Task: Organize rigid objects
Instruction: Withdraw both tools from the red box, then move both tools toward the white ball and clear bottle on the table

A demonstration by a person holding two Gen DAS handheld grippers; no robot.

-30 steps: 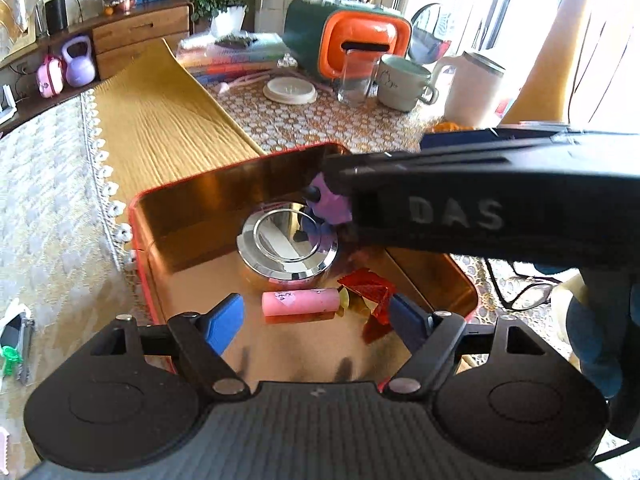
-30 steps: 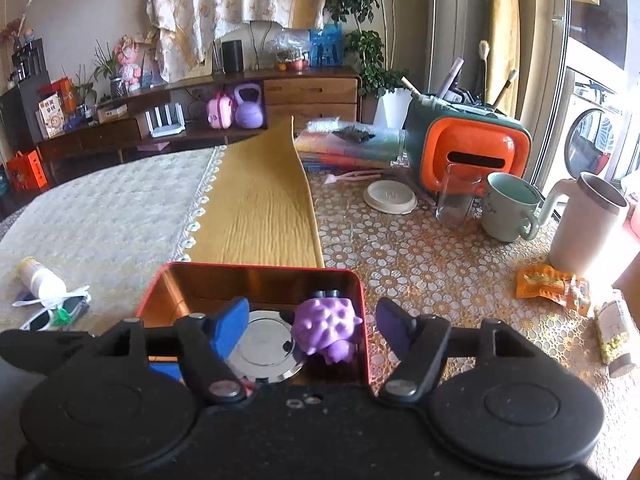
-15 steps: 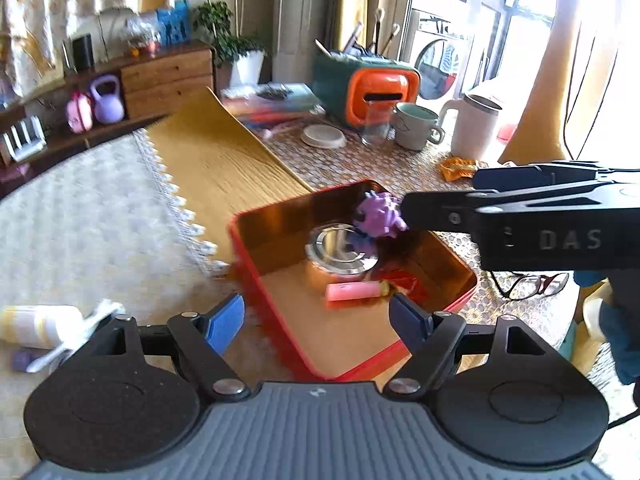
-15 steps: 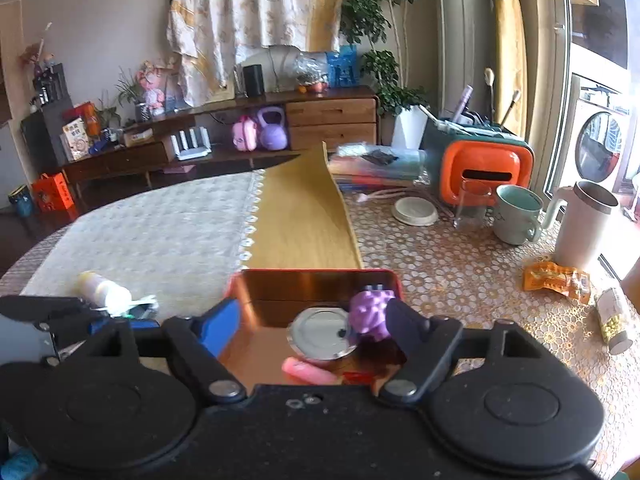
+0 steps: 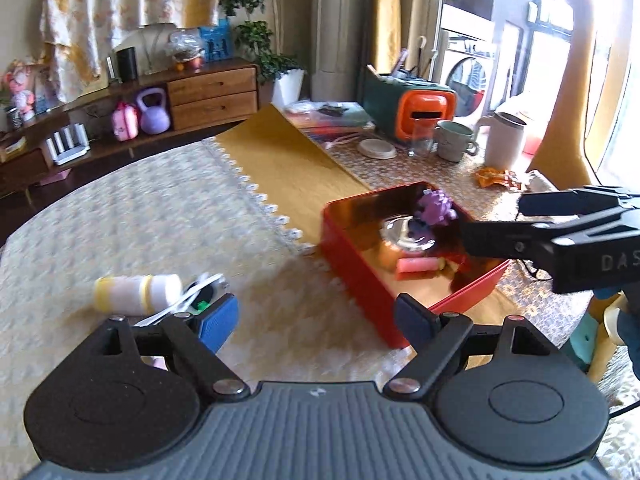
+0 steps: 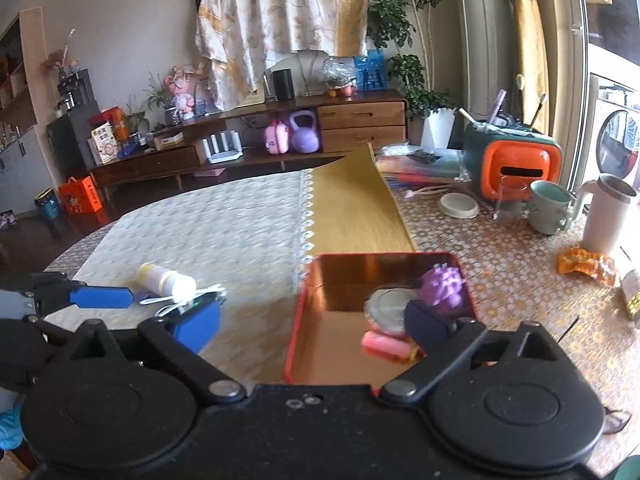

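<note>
The red tin [image 6: 304, 312] looks like glossy metal, its coppery inside mirror-smooth. At its 12 o'clock lies a polished metal lid [image 6: 388, 308]; the purple toy [image 6: 442, 290] is bumpy plastic. The tablecloth [image 6: 224, 236] is matt woven cloth

Bright daylight floods from the right-hand window [image 5: 624, 80], overexposed; motion blur, fisheye-bent edges.

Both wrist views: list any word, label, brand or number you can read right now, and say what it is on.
"DAS": white letters on the black body of the right gripper, seen in the left wrist view; cut off at the frame edge, so perhaps part of a longer word.
Printed box on the sideboard: characters too small to read.
Orange bag on the floor: print too blurred to read.
Nothing readable on the red tin or the white bottle.
</note>
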